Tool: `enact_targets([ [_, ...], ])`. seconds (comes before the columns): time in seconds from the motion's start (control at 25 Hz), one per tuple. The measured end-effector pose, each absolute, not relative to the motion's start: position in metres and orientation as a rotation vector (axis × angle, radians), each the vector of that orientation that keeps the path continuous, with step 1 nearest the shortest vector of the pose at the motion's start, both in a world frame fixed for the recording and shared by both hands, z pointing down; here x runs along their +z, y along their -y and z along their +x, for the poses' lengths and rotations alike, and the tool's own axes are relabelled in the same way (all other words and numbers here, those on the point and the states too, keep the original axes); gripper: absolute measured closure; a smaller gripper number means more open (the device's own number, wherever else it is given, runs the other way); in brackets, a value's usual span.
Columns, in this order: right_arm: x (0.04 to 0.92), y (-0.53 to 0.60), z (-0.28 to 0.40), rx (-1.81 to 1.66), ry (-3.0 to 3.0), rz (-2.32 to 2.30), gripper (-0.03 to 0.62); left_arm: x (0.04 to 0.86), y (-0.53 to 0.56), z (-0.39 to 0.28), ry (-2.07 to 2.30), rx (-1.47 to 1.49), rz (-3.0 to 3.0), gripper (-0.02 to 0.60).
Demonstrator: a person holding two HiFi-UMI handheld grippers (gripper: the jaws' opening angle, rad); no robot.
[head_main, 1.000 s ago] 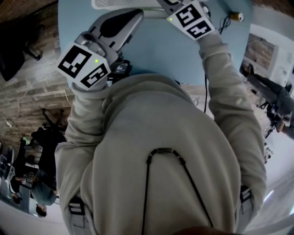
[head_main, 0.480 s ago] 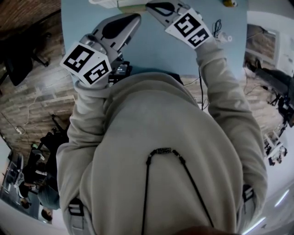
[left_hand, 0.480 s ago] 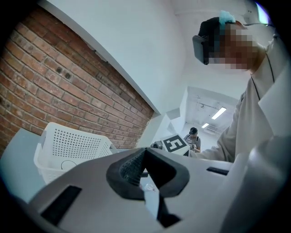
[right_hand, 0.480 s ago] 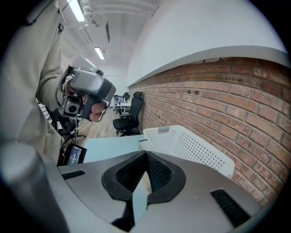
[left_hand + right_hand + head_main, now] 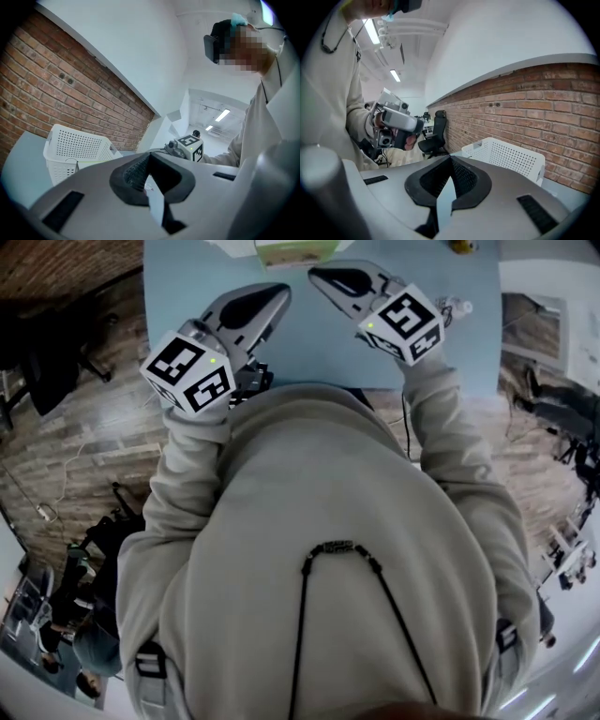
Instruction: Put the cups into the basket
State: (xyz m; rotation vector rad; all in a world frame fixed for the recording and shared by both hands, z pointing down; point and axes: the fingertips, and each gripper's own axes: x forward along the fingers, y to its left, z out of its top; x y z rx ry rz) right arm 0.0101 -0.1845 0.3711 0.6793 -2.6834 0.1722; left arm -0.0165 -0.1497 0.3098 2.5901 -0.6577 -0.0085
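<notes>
Presently, item one, cups: none can be made out in any view, whether on the tabletop, in a gripper or over a rim.

Item two, white perforated plastic basket (image 5: 77, 152): upright on the light blue tabletop (image 5: 206, 277) before a red brick wall (image 5: 70, 84). It lies at about 10 o'clock ahead of the left gripper (image 5: 272, 296) and about 2 o'clock ahead of the right gripper (image 5: 323, 279). Its inside is hidden by its walls, so its contents cannot be told.

Item three, a pale green object (image 5: 295, 251) at 12 o'clock on the tabletop's far edge, cut off by the frame; too little shows to name it.

Item four, grippers: both held over the near tabletop, tips angled toward each other and well short of the basket. Each has its fingers pressed together with nothing between them.

Status, judged: no cup is in transit. Either the loading is complete or the remaining cups lie out of view; the frames do not settle which.
</notes>
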Motion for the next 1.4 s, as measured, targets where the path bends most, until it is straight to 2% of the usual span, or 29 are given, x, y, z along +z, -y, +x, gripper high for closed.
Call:
enact_targets([
  [0.48, 0.315, 0.142, -0.005, 0.244, 2.845, 0.769, 0.582, 0.295, 0.129, -0.025, 0.601, -0.006, 2.670, 0.586],
  [0.8, 0.318, 0.137, 0.007, 0.305, 2.854, 0.788, 0.582, 0.291, 0.131, -0.024, 0.594, -0.013, 2.680, 0.586],
  [1.4, 0.312, 0.128, -0.014, 0.286, 2.856, 0.735, 0.582, 0.307, 0.127, -0.047, 0.625, 0.006, 2.673, 0.586],
])
